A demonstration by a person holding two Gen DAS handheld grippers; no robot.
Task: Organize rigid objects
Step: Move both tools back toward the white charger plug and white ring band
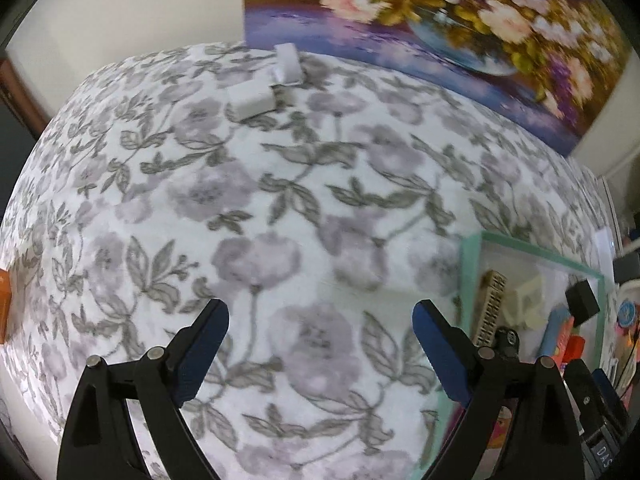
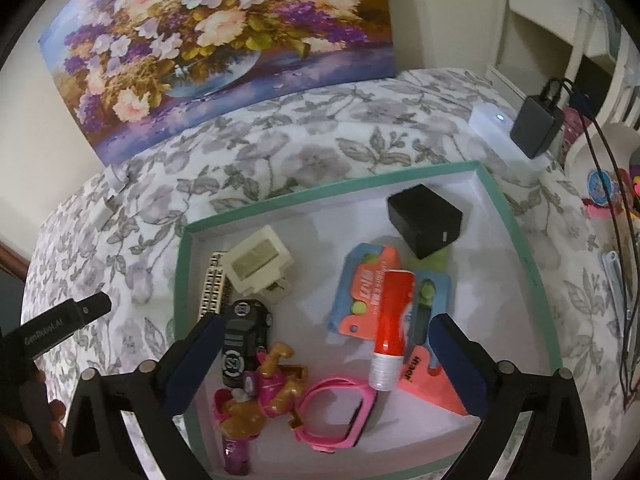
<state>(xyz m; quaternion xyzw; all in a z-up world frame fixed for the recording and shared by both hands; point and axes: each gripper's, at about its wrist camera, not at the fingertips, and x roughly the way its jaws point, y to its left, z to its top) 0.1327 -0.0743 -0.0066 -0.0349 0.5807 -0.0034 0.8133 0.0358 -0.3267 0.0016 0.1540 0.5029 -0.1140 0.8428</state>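
Observation:
A shallow box with a teal rim lies on the floral cloth and holds a black cube, a cream plug adapter, a red tube, a black toy car, a pink dog toy and a pink band. My right gripper is open above the box, empty. My left gripper is open and empty over the cloth, left of the box. Two white blocks lie far off by the painting.
A flower painting leans on the wall behind the bed. A white device with a black charger and cables sits at the right. An orange object shows at the left edge. White shelving stands beyond.

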